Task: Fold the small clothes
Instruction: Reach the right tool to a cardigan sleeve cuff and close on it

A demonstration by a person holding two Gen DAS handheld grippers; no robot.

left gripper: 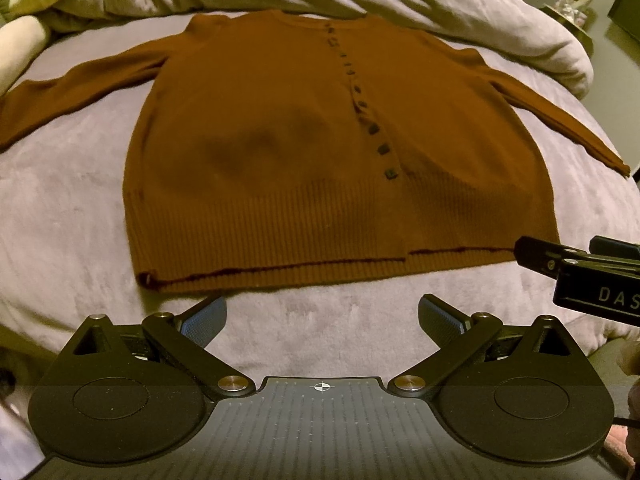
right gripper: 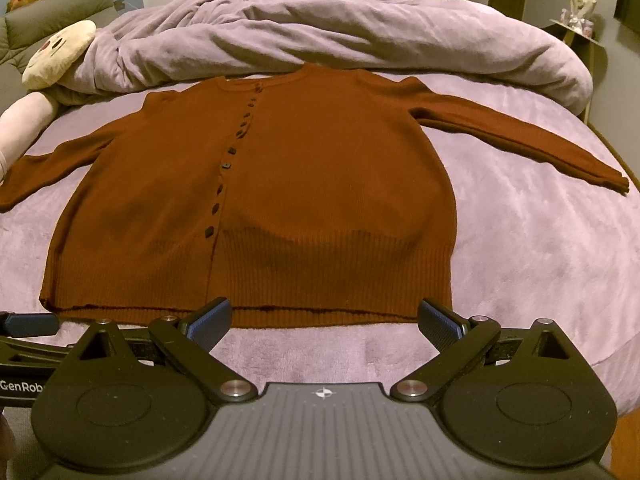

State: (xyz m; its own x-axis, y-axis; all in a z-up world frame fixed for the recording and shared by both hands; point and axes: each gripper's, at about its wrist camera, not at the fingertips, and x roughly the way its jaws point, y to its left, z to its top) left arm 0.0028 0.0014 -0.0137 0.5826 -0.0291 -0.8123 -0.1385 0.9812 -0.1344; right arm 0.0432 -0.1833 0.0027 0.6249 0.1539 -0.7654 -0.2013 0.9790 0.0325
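Observation:
A rust-brown buttoned cardigan point(left gripper: 280, 152) lies flat and face up on the bed, sleeves spread to both sides, ribbed hem toward me. In the right wrist view the same cardigan point(right gripper: 312, 184) fills the middle. My left gripper point(left gripper: 322, 316) hovers open just short of the hem, nothing between its fingers. My right gripper point(right gripper: 324, 320) is also open, its fingertips at the hem's near edge, holding nothing. The right gripper's body point(left gripper: 580, 268) pokes in at the right of the left wrist view, and the left gripper's body point(right gripper: 28, 332) shows at the left edge of the right wrist view.
The bed is covered by a lilac plush blanket point(right gripper: 540, 240). A bunched duvet point(right gripper: 320, 32) lies behind the cardigan. A plush toy point(right gripper: 56, 56) and a pale bolster point(right gripper: 20, 128) sit at the far left. A small shelf point(right gripper: 576, 28) stands at the right by the wall.

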